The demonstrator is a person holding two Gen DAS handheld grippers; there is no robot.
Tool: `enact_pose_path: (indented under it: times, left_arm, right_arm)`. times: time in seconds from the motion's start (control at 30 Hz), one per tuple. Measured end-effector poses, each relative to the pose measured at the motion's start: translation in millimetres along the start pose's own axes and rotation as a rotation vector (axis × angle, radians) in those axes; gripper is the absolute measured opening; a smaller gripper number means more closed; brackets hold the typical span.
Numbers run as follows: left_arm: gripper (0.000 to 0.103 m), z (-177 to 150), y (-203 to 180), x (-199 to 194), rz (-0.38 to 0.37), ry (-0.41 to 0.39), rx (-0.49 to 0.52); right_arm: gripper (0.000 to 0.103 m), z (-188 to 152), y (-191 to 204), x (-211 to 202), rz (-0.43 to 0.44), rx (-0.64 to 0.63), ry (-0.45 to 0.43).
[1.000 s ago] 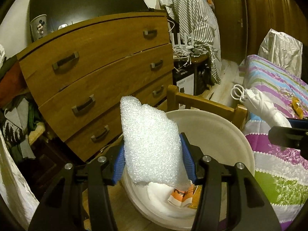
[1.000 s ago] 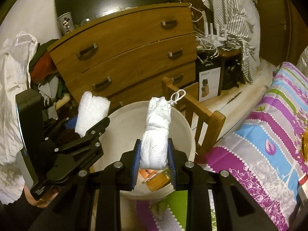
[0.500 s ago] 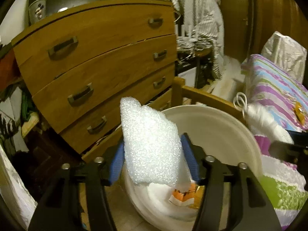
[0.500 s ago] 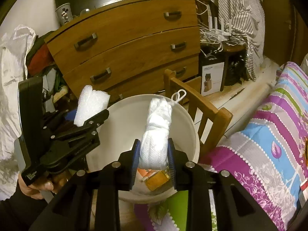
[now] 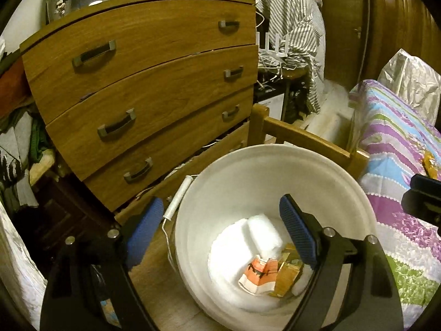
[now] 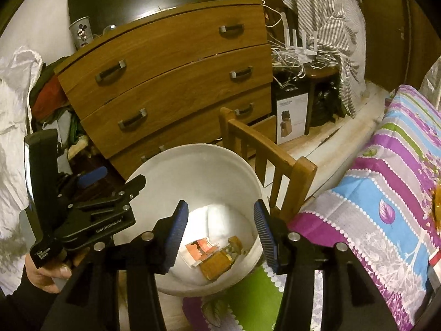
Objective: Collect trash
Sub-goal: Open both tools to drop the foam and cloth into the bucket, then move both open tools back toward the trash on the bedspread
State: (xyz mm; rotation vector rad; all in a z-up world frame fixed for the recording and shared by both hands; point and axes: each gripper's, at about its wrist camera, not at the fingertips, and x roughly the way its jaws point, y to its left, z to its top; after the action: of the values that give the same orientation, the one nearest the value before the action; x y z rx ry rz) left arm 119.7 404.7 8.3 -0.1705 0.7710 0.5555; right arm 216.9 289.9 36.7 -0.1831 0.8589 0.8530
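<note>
Both grippers hang over the white bucket (image 5: 325, 182), the left gripper (image 5: 220, 231) and right gripper (image 6: 219, 237) with fingers just spread and empty. Foam block (image 5: 264, 234), white bundle (image 6: 220, 220) and wrappers (image 6: 209, 253) lie inside. An orange scrap (image 5: 430, 164) on the bed at 3 o'clock looks left to collect.

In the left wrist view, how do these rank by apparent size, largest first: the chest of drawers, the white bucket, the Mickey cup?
1. chest of drawers
2. white bucket, nearer the camera, so it looks enlarged
3. Mickey cup, clearly smallest
</note>
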Motion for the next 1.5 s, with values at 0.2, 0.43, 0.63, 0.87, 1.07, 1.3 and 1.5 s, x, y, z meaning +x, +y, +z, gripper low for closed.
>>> enact_pose_path:
  times: [0.2,0.43,0.63,0.87,1.07,1.3,1.5]
  left_arm:
    - [0.083,-2.2,-12.8,-21.7,0.016,-0.058,-0.007]
    - [0.091,-11.3,-54.4,-59.7,0.007,-0.164,0.053]
    - [0.096,-30.3,-109.0,-85.2,-0.094,-0.187,0.121]
    - [0.097,-69.5,-167.0,-76.7,-0.188,-0.077,0.223]
    - [0.097,-106.9,-185.0,-59.6,-0.219,0.076,0.234]
    - [0.097,-121.4,-183.0,-44.0,-0.178,0.14,0.245]
    - [0.097,-122.8,-173.8,-37.3,-0.182,0.166,0.223]
  right_arm:
    - [0.052,-18.1,-11.6,-34.5,-0.08,0.023,-0.123]
    - [0.061,-59.0,-26.5,-88.4,-0.302,-0.014,-0.329]
    - [0.068,-111.4,-73.4,-130.9,-0.377,0.055,-0.343]
    - [0.072,-173.3,-201.4,-204.9,-0.484,0.246,-0.314]
    - [0.044,-163.6,-418.8,-212.2,-0.478,0.688,-0.15]
    - [0.03,-187.1,-411.5,-156.8,-0.149,0.772,0.036]
    - [0.031,-221.2,-303.8,-230.7,-0.044,0.595,-0.121]
